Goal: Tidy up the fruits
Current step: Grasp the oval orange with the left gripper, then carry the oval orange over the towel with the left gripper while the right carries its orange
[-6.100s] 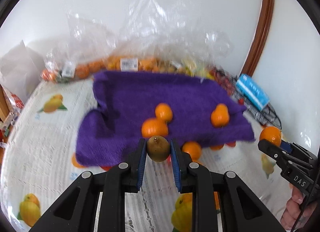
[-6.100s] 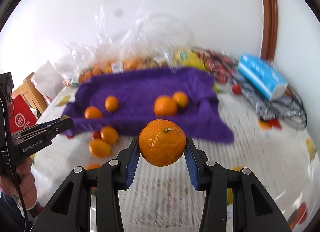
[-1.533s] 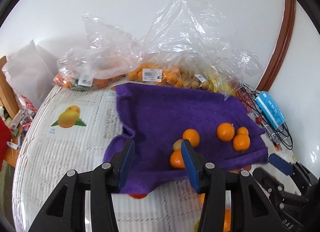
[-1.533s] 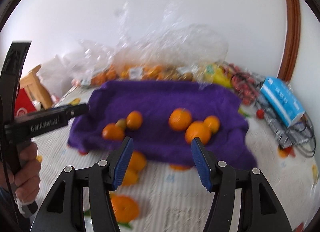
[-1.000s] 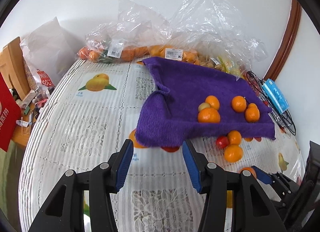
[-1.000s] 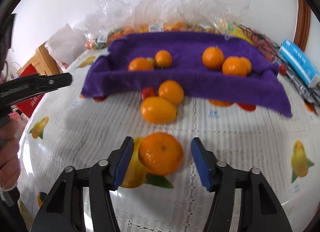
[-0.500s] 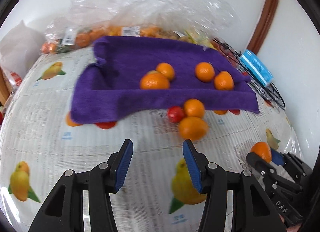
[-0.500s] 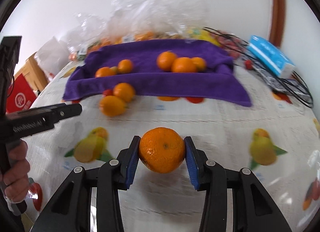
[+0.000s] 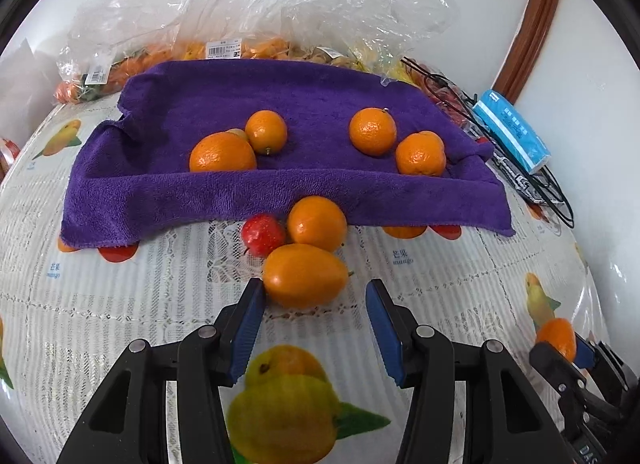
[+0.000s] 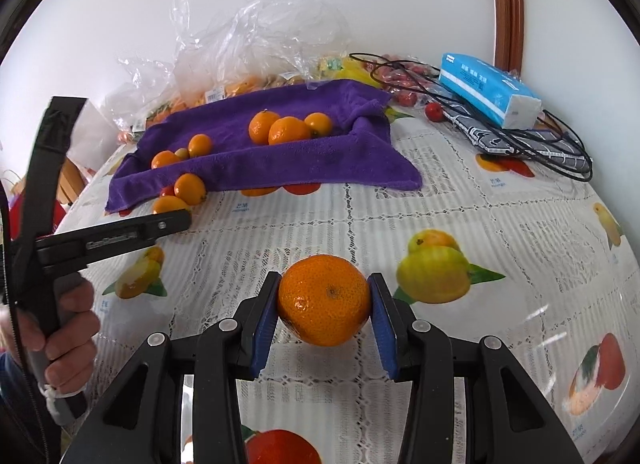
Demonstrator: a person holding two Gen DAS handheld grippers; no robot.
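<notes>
A purple towel [image 9: 304, 104] lies at the back of the table with several oranges [image 9: 373, 131] on it. In front of its near edge sit an orange [image 9: 317, 223], a small red fruit [image 9: 264, 240] and an oval orange fruit [image 9: 304, 275]. My left gripper [image 9: 315, 298] is open, its tips on either side of the oval fruit's near end, not pressing it. My right gripper [image 10: 324, 306] is shut on a mandarin [image 10: 324, 300], held just above the tablecloth to the right of the towel [image 10: 280, 160].
Clear plastic bags of fruit [image 9: 248, 16] line the wall behind the towel. A blue tissue pack [image 10: 488, 90] and black cables [image 10: 552, 144] lie at the back right. The tablecloth [image 10: 460, 204] has printed fruit pictures. A hand [image 10: 64, 336] holds the left gripper's handle.
My right gripper closed on the mandarin from the tablecloth and carried it to the right. My left gripper, still open, came down to the oval fruit.
</notes>
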